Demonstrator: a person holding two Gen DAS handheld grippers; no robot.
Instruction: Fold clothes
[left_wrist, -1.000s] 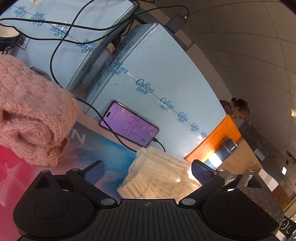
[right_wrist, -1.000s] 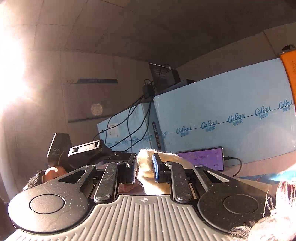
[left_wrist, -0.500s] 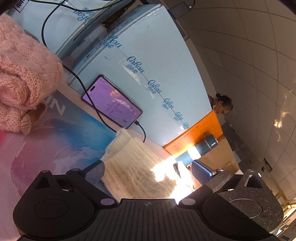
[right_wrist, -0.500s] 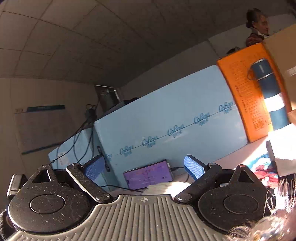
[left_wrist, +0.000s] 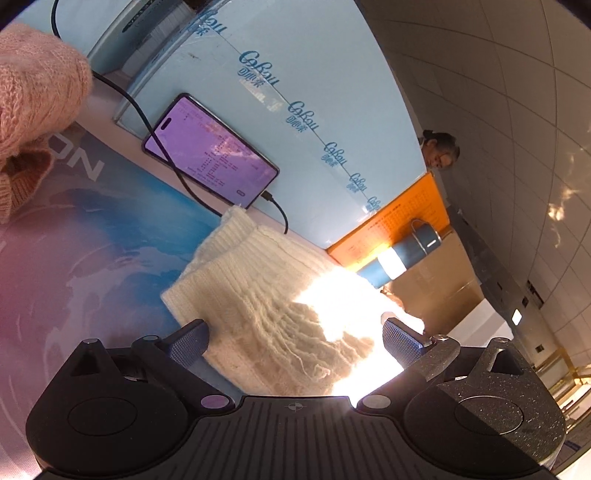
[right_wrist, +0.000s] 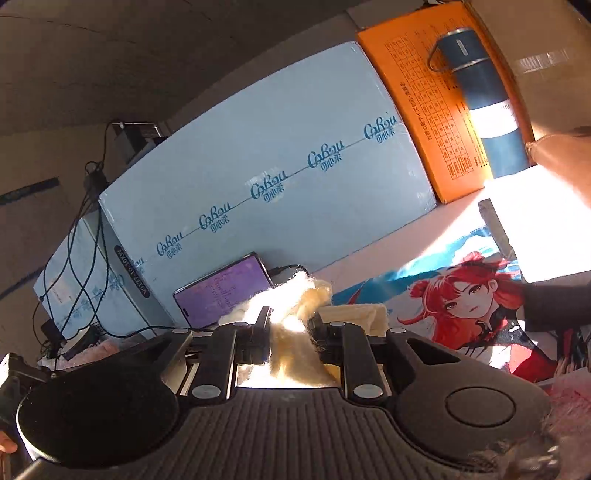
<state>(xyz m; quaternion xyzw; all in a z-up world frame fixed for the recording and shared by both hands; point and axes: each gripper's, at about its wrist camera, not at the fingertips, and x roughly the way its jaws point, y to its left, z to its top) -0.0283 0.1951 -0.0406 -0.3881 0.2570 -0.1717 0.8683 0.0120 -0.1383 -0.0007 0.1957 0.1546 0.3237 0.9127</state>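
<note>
A cream knitted garment lies on the printed table mat, partly in bright sunlight. My left gripper is open, its fingers on either side of the garment's near edge, holding nothing. My right gripper is shut on a bunched part of the cream garment, which sticks up between its fingers. A folded pink knitted garment sits at the far left of the left wrist view.
A lit phone with a black cable leans on light blue boxes at the back. An orange box and a blue flask stand to the right. A person is behind the boxes.
My right gripper was shut on cream fabric, opened half a second ago, and is now shut on the cream garment again, lower down. My left gripper moved closer over the garment, staying open.
</note>
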